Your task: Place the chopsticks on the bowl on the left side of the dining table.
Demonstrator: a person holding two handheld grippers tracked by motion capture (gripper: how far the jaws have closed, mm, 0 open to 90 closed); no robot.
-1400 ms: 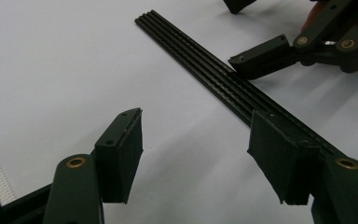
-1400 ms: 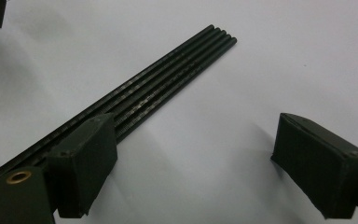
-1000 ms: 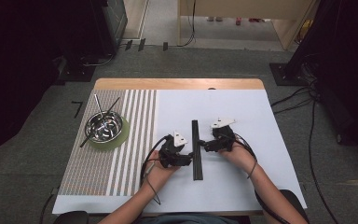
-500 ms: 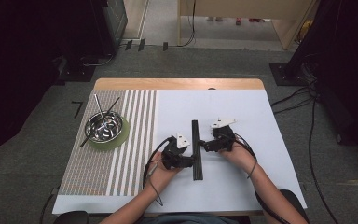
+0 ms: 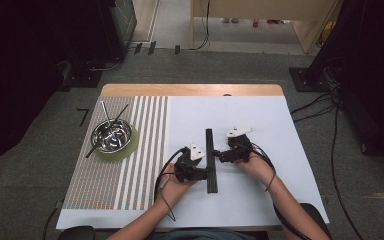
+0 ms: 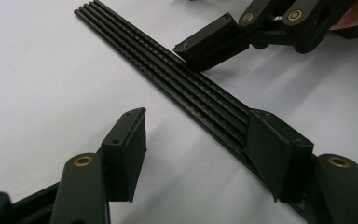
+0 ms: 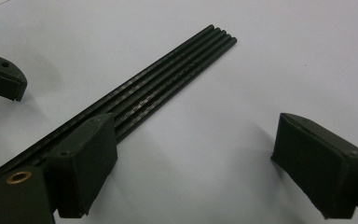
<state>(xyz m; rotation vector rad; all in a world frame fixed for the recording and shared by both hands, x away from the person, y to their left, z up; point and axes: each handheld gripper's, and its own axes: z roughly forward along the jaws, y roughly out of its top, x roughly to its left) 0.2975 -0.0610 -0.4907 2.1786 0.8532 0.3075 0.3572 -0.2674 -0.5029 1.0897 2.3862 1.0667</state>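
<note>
Black rods [image 5: 210, 160] lie bundled mid-counter [image 5: 280, 200]. Left hand-held gripper [image 5: 206, 173] spread, jaws just closing, one pad touching bundle; right hand-held gripper [image 5: 218, 155] spread beside it. Step: squaring rods. Next likely: gentle pinch inward from both sides.

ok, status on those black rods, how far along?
Done: the thin black rods lie side by side in one flat row on the white table. In hand: left claw and right claw each flank the row, open, one jaw against its edge; the left one's jaws have just been closing. Left: grip and lift; nothing is held yet.
</note>
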